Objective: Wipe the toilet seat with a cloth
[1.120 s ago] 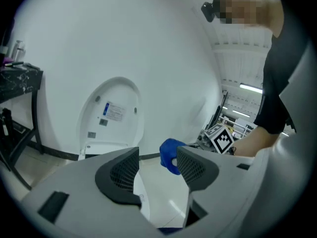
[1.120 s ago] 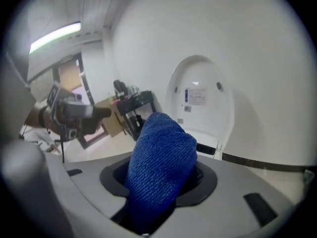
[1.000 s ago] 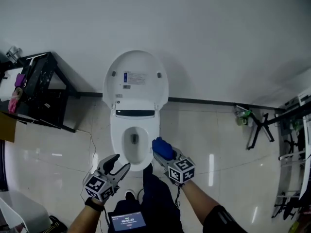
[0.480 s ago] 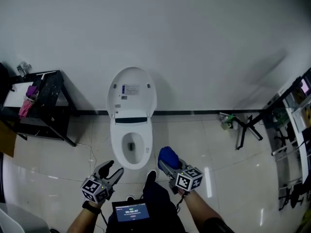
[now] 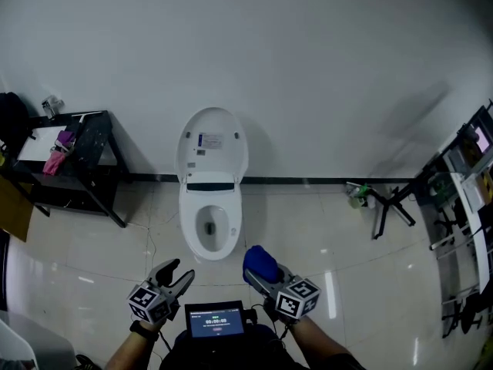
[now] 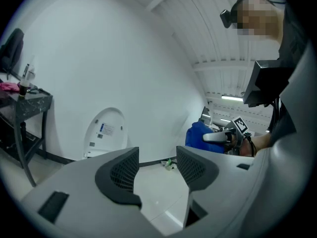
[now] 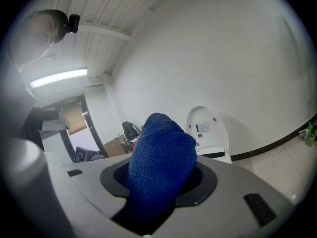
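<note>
Between the jaws of my right gripper (image 5: 261, 277) sits a bunched blue microfibre cloth (image 5: 260, 260), clamped tight. My left gripper (image 5: 179, 271) hangs empty, jaws apart. Both are well apart from the white toilet (image 5: 187, 233), lid up.

The head view looks steeply down from high up at the floor (image 5: 323, 230) and far wall (image 5: 323, 68). The toilet (image 5: 209, 214) stands mid-frame and well off, with the left claw (image 5: 179, 273) and right claw (image 5: 262, 271) at the near edge. The left gripper view sits low, close behind its parted jaws, facing far and rightward. The right gripper view faces far and leftward, the cloth (image 7: 161, 162) close before its lens. All three share the toilet's raised lid (image 5: 211, 141); the left gripper view also catches the right claw.
</note>
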`<act>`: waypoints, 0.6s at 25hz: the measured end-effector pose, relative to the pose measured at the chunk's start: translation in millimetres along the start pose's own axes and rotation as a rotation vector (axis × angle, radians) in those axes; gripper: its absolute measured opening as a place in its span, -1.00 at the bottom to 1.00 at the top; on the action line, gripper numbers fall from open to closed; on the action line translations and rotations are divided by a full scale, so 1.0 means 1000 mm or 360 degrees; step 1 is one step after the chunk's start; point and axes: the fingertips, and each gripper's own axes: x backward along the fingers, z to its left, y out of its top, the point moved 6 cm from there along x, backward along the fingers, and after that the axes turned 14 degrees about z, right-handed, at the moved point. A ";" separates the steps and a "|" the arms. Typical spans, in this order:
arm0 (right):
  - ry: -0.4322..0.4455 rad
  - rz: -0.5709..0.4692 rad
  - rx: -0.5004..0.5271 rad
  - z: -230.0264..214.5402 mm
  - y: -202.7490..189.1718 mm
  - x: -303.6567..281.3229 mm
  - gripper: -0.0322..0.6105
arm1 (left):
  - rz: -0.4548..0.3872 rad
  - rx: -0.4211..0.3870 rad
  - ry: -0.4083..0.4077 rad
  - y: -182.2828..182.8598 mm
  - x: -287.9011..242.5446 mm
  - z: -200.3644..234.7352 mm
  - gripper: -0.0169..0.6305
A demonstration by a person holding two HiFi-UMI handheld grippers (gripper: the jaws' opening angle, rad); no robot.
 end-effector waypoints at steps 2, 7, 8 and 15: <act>0.0046 0.0012 -0.0011 0.008 -0.011 0.005 -0.25 | -0.0010 -0.0022 0.0004 -0.001 0.002 -0.011 -0.20; 0.0123 0.0005 -0.0028 0.009 -0.021 0.017 -0.25 | -0.0014 -0.0051 0.0047 -0.010 -0.004 -0.020 -0.20; 0.0126 0.0006 -0.0027 0.008 -0.023 0.021 -0.25 | -0.0013 -0.0065 0.0056 -0.012 -0.004 -0.023 -0.20; 0.0153 0.0007 -0.0023 0.001 -0.023 0.035 -0.25 | -0.0019 -0.0036 0.0068 -0.004 -0.005 -0.047 -0.20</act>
